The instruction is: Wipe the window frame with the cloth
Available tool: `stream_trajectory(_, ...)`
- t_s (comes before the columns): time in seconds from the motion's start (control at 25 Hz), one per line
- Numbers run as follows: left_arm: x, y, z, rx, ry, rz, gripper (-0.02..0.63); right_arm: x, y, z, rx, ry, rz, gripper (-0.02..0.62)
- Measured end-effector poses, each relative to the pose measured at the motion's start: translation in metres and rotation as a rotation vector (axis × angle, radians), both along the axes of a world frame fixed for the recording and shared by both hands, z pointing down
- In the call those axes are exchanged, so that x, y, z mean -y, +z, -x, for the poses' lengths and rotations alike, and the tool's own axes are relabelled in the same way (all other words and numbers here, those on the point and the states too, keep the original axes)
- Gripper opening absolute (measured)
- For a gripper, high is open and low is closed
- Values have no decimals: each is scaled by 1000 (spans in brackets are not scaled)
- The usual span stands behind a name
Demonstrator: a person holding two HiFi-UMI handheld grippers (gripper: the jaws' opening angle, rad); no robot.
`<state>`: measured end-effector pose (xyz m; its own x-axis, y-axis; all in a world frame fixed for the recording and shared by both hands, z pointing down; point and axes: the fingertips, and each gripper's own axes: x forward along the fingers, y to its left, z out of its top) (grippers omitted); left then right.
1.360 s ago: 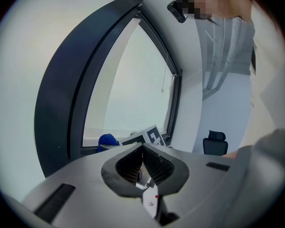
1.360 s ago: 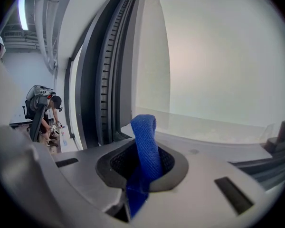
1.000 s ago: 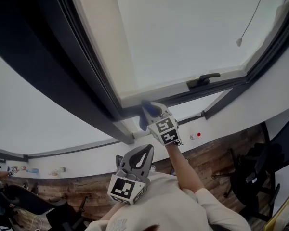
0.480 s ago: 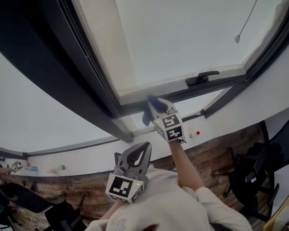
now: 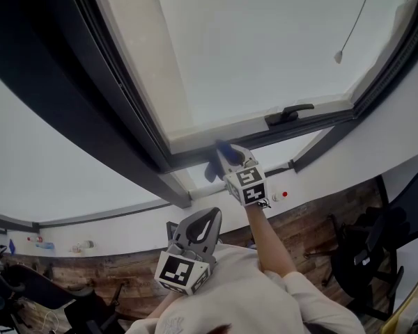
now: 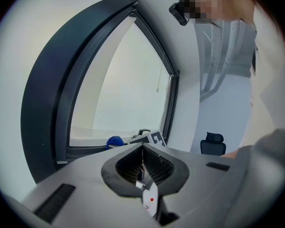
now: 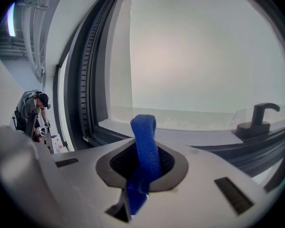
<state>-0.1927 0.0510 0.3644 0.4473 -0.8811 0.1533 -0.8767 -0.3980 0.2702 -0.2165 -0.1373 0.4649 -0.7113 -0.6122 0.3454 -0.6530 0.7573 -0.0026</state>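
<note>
Two right gripper [image 5: 225,157] jaws pinch my blue cloth strip [image 7: 144,144] beside the dark window frame [image 5: 188,160]; left gripper [image 6: 142,167], closed and empty, is farther.

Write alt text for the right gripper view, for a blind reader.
The right gripper is shut on a folded blue cloth that sticks up in front of the bottom of the window frame. A dark handle sits on the frame at right.
</note>
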Motion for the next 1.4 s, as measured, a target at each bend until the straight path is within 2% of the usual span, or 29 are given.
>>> stream_trajectory(0.44, 0, 6, -5, -6, 50, 36, 9, 4, 2, -3, -2, 13, -4, 49)
stream_trajectory(1.4, 7, 6, -17, -3, 51, 38, 9, 24, -5, -44, 14, 75, -13, 49)
